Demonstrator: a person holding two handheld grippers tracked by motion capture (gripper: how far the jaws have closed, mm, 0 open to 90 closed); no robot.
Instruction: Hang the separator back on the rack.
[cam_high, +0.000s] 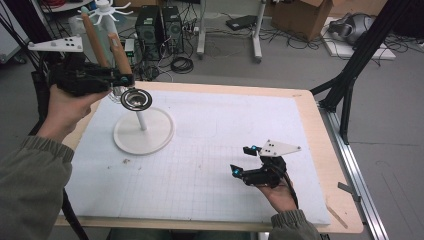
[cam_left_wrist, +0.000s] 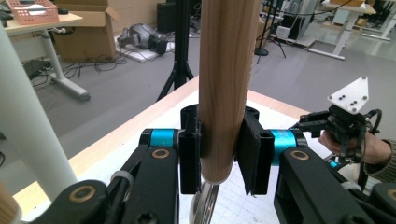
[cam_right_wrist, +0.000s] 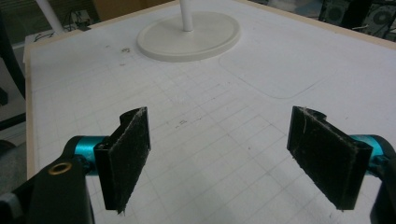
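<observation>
We find the lighting even and diffuse across all three views, apparently from overhead, with no hard shadows. The white mat (cam_high: 215, 145) reads bright but keeps its grid lines; we note a soft shadow beside the round stand base (cam_high: 144, 131). The high view is slightly soft and grainy. In the left gripper view the wooden handle (cam_left_wrist: 224, 84) is sharp, the background room mildly blurred. The right gripper view shows lint on the pads (cam_right_wrist: 127, 154) crisply.

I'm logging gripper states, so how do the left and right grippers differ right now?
The left gripper is shut on the wooden handle of a utensil; the right gripper is open and holds nothing. The left is raised near the white stand; the right sits low over the mat. Both have black jaws.
</observation>
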